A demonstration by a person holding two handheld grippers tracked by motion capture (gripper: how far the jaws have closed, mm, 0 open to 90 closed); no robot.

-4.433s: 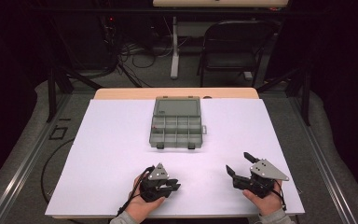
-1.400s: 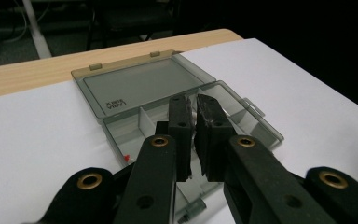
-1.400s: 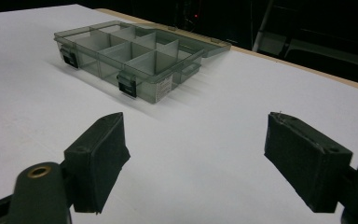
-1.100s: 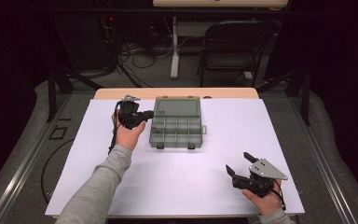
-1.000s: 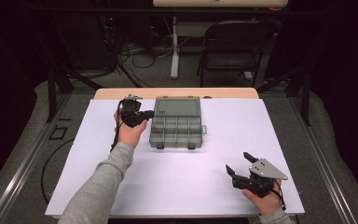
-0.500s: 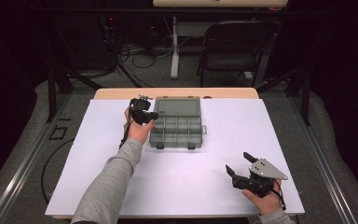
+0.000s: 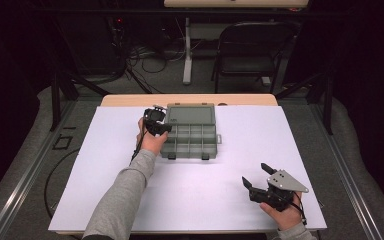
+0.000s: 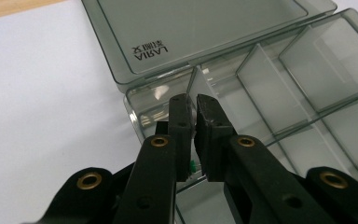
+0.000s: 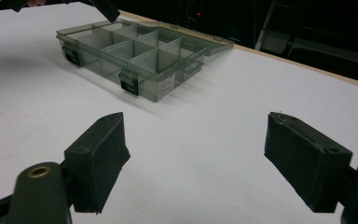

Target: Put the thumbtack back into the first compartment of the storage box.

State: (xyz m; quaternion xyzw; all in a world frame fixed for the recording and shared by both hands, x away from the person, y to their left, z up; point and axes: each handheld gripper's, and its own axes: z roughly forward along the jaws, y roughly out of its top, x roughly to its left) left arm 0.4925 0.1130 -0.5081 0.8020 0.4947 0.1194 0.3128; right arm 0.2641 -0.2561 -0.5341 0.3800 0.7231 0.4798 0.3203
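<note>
Left gripper (image 8: 192, 105): black body, 2 black jaws with flat pads, brass-coloured rivets at the pivots, black cable trailing. Right gripper (image 7: 258, 176): black, blocky dark pads, 1 brass-coloured rivet visible, grey 3-cornered plate (image 7: 286, 180) on top with small dark screw holes. Both forearms in grey sleeves (image 7: 122, 195).

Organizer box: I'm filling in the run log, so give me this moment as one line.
left tongs: shut, tips over corner compartment | right tongs: open, above table | organizer box: lid open, compartments look empty
</note>
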